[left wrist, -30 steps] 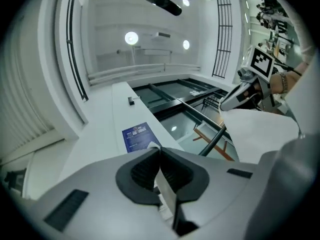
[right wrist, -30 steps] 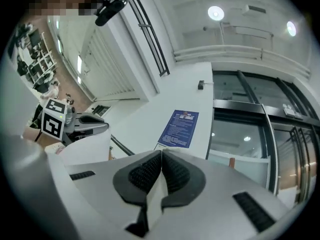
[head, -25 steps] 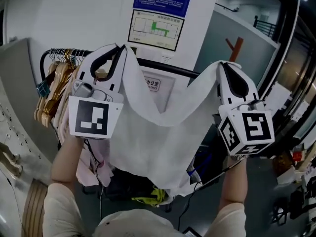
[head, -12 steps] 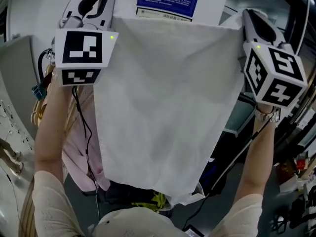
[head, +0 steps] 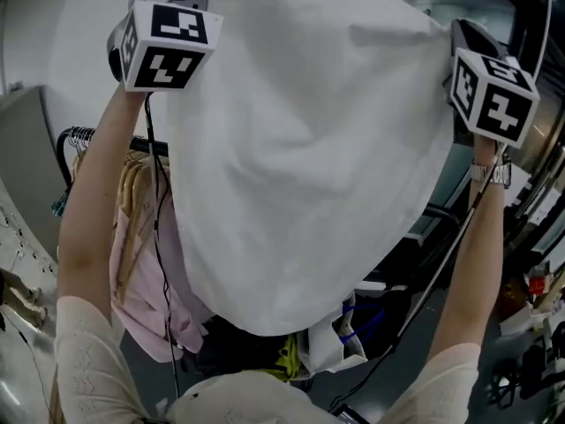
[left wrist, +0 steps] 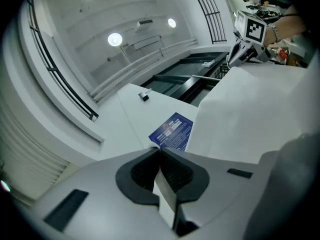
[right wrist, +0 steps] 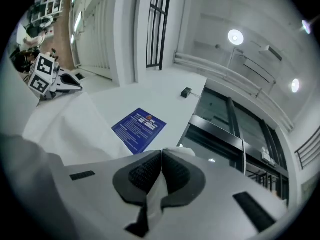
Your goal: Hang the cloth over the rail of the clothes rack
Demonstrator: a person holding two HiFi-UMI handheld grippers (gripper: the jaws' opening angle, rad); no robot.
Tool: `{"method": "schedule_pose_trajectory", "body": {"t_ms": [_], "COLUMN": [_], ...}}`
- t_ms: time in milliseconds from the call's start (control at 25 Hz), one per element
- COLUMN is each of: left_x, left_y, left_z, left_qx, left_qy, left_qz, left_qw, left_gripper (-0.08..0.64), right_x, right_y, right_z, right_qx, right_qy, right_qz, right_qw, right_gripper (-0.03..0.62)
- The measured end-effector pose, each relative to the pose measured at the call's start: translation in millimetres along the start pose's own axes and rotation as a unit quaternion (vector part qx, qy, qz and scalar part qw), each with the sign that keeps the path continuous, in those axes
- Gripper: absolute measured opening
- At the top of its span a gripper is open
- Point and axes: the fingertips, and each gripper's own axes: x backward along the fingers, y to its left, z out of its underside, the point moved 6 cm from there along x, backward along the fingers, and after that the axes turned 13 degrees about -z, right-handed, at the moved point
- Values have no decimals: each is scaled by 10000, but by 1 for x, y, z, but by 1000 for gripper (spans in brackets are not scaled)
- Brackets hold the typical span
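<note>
A white cloth [head: 300, 148] is stretched between both grippers, raised high and billowing toward me. My left gripper [left wrist: 159, 151] is shut on its upper left corner, and a strip of cloth shows pinched between the pads. My right gripper [right wrist: 161, 156] is shut on the upper right corner in the same way. In the head view the marker cubes frame the cloth at top left [head: 168, 47] and right [head: 490, 91]. The rack's black rail [head: 93, 135] shows below at the left, and the cloth hides its middle.
Wooden hangers [head: 132, 184] and a pink garment [head: 146, 290] hang on the rail's left end. A blue notice [left wrist: 172, 131] is on the white wall behind. Dark bags and a yellow-green item [head: 287, 356] lie under the rack. A grey panel [head: 22, 148] stands at the left.
Both grippers have risen and moved forward with the cloth. The cloth went from sagging between them to spread wide, and it now covers the notice and most of the rail.
</note>
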Motion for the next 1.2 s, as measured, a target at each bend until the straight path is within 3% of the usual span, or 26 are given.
{"method": "schedule_pose_trajectory", "body": {"t_ms": [120, 320, 600, 840, 920, 1200], "left_x": [-7, 20, 39, 34, 35, 32], "left_y": [-21, -68, -89, -102, -104, -119], "left_z": [30, 78, 102, 111, 115, 127], "left_qx": [-71, -372, -487, -672, -696, -874], "left_qy": [268, 714, 948, 1139, 1149, 1426], "left_qz": [172, 669, 1090, 1362, 1434, 2097], "left_qw": [9995, 9945, 9883, 9818, 9805, 9634], "left_gripper": [14, 15, 15, 33, 80, 138], "right_x": [-19, -24, -27, -27, -25, -34], "right_y": [10, 48, 85, 86, 85, 92], "right_z": [32, 102, 153, 161, 161, 161], "right_qx": [53, -571, -990, -1554, -1661, -1257], "right_qy": [366, 1021, 1516, 1477, 1530, 1985], "right_qz": [-160, -857, -1586, -1732, -1715, -2205], "right_qw": [9992, 9894, 9706, 9613, 9590, 9467], "right_gripper": [20, 20, 20, 28, 90, 107]}}
